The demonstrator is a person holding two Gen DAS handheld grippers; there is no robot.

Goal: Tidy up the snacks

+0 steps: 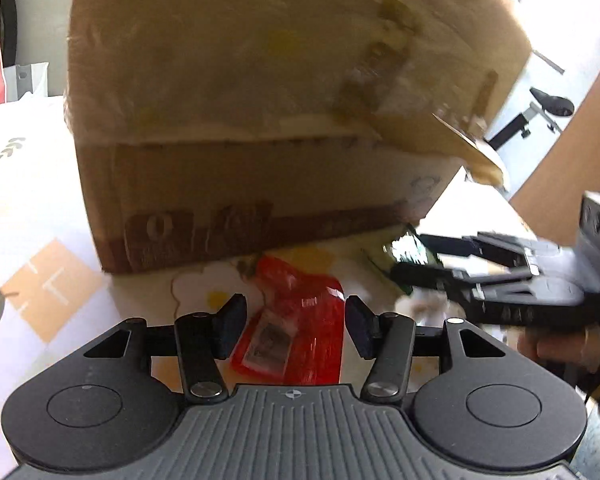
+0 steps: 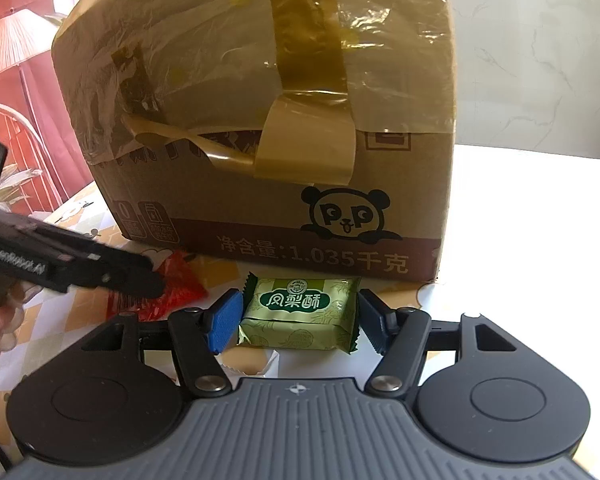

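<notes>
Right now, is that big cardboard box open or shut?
Shut: the cardboard box has its flap folded down over the side, held by brown tape, partly peeling.

Snack packets: 2 in all, 1 red packet (image 1: 296, 332) and 1 green packet (image 2: 300, 314); cardboard boxes: 1, a taped carton (image 2: 260, 120) printed with 1 panda face (image 2: 346, 216); grippers: 2, the left gripper (image 1: 296, 326) and the right gripper (image 2: 300, 320); tables: 1 patterned table (image 1: 40, 208)
</notes>
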